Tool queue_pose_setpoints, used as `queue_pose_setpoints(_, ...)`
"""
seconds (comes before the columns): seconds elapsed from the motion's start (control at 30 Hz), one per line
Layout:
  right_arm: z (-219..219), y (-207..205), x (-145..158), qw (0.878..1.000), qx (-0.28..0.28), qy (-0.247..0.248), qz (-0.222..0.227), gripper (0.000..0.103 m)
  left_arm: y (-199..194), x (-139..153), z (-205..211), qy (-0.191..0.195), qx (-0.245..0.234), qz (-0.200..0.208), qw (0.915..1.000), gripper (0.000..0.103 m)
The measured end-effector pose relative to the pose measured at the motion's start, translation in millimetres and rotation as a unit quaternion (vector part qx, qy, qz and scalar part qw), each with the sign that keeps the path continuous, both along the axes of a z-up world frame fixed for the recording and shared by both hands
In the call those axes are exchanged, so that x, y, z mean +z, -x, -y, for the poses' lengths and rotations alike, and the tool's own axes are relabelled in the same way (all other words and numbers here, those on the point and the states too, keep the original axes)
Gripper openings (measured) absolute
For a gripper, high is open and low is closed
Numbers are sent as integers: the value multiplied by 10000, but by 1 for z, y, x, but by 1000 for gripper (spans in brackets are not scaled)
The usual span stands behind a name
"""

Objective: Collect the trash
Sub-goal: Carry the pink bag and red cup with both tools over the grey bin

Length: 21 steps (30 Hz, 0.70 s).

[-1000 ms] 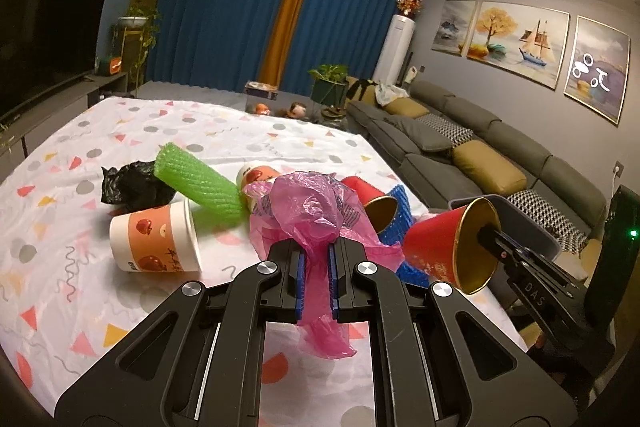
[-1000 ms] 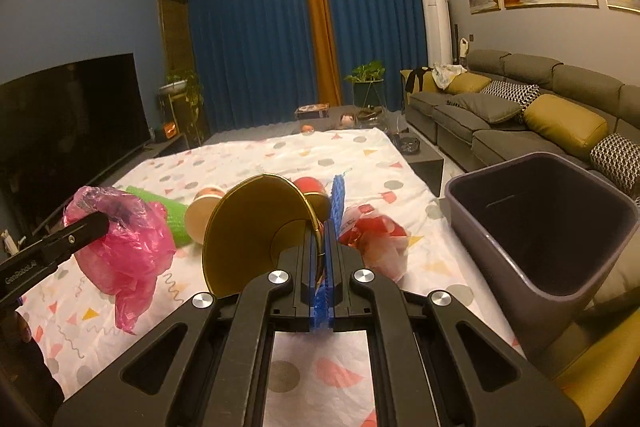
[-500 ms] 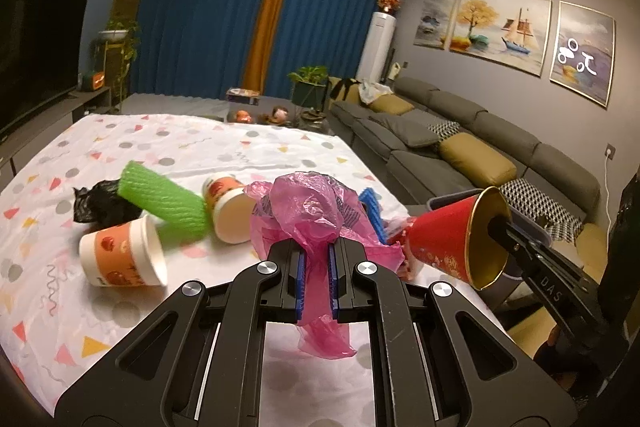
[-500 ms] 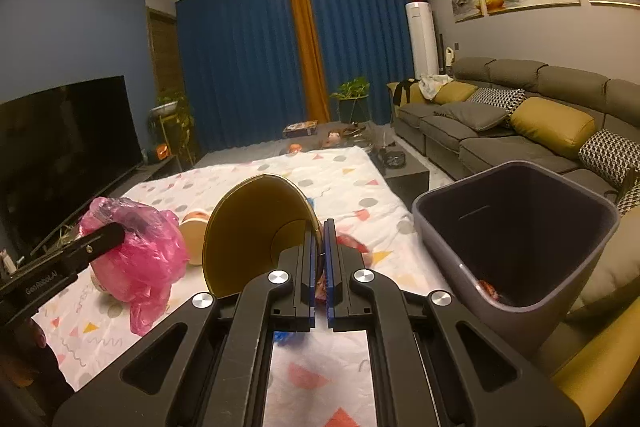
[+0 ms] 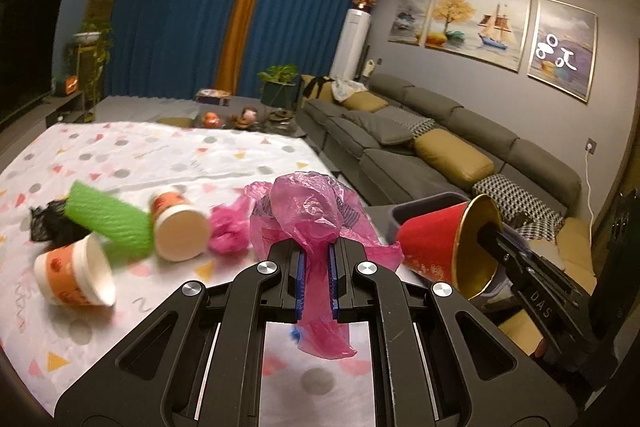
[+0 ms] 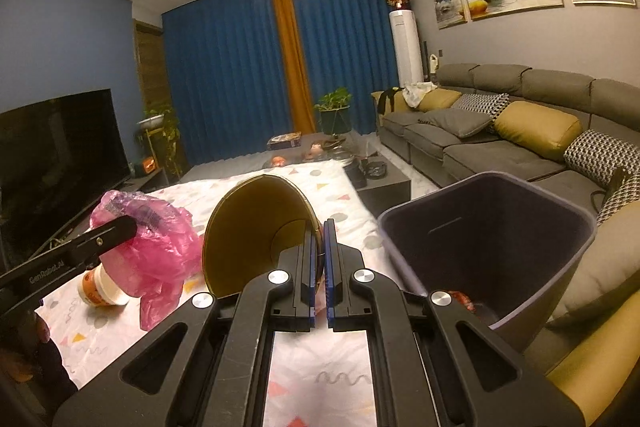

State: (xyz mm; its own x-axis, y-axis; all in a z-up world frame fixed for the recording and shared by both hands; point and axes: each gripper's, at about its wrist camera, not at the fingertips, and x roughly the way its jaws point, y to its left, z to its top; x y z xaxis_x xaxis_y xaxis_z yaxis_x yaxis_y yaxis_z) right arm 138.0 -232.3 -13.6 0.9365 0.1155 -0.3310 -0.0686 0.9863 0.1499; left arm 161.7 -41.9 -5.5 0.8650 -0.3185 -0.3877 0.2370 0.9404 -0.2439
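Holding a crumpled pink plastic bag point(image 5: 316, 211) clamped in your left gripper point(image 5: 316, 279) jaws above the patterned desk point(image 5: 160, 163), you have the right gripper point(image 6: 319, 267) jaws pinched on the rim of a red paper cup with gold lining point(image 6: 256, 231), just left of the grey plastic bin point(image 6: 480, 239).

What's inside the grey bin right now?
In the right wrist view, the grey bin shows a dark inner wall and a scrap of red trash at the bottom. The right gripper's frame hides the rest of the floor.
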Motion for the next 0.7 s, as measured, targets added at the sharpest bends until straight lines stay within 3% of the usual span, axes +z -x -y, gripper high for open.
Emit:
queue_pose_setpoints(0.43,83,-2,7,9934,-1140,49,137,5,-35,13,101,-172,-939,178,9953,8)
queue_pose_setpoints(0.7,113,-9,-4,9890,-1479,-22,71,5,-63,5,148,-256,-1304,155,9910,8)
